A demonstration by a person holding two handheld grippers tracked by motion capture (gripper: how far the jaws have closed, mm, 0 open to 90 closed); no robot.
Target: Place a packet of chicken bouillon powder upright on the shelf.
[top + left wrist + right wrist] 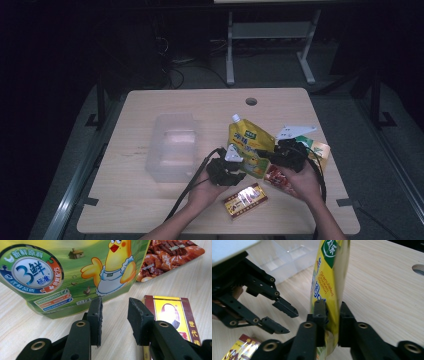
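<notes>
Standing upright near the middle of the tabletop [150, 107], the yellow pouch [248, 145] with its white spout at the top is gripped by its edge in the right gripper [331, 323], whose black jaws sit close together with the pouch's thin side pressed between their pads. In the right gripper view the pouch rises straight up from those jaws, yellow with a green label and blue print. The left gripper [114, 315] points at the lower front of the same pouch, where a cartoon chick and a round blue-and-white badge are printed; its jaws stand partly open with bare wood between them and nothing held, their tips just short of the pouch's bottom edge. A red and yellow box [172, 315] lies flat on the tabletop just beside the left gripper's jaws, and a red snack packet [170, 257] lies behind the pouch. A clear plastic bin [172, 147] sits to the left of both hands, apart from the pouch.
</notes>
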